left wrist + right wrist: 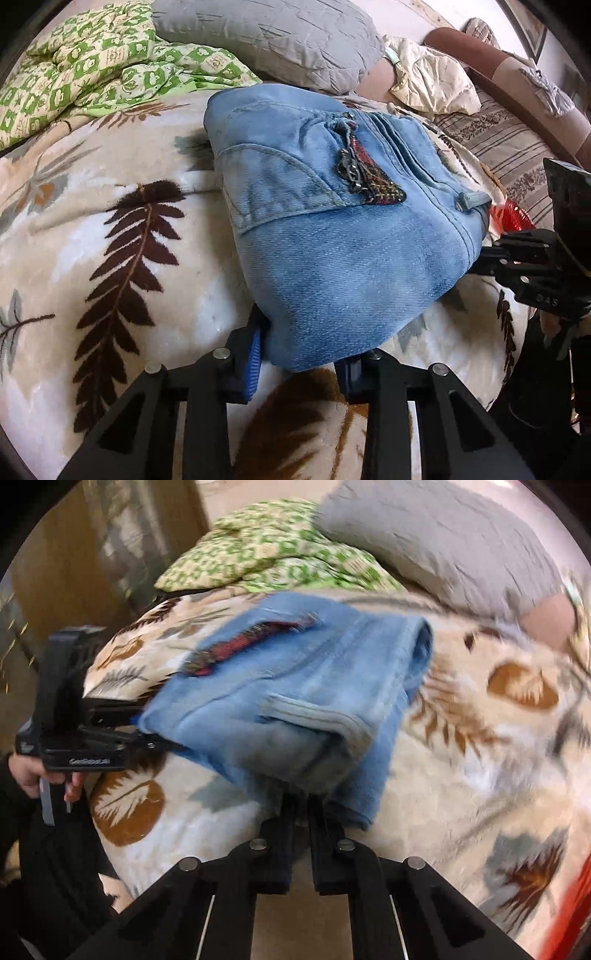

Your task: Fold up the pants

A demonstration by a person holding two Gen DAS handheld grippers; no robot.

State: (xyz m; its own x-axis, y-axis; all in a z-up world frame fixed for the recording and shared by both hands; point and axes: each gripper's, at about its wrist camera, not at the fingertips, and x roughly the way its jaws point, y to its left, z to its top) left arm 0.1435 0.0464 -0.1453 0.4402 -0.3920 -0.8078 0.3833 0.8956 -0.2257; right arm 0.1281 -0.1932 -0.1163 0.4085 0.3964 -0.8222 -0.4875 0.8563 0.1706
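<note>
The folded jeans [332,236] lie mid-bed on the leaf-print blanket [110,229]; left gripper [299,354] clasps their near edge, right gripper [301,808] apparently clenched on another edge.

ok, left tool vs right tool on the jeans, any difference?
Left tool takes a thick folded edge of the jeans between wide-set blue pads; right tool is pinched nearly shut on a thin edge. Left view is sharp, right view motion-blurred. Both grip the near edge over the leaf-print blanket.
</note>
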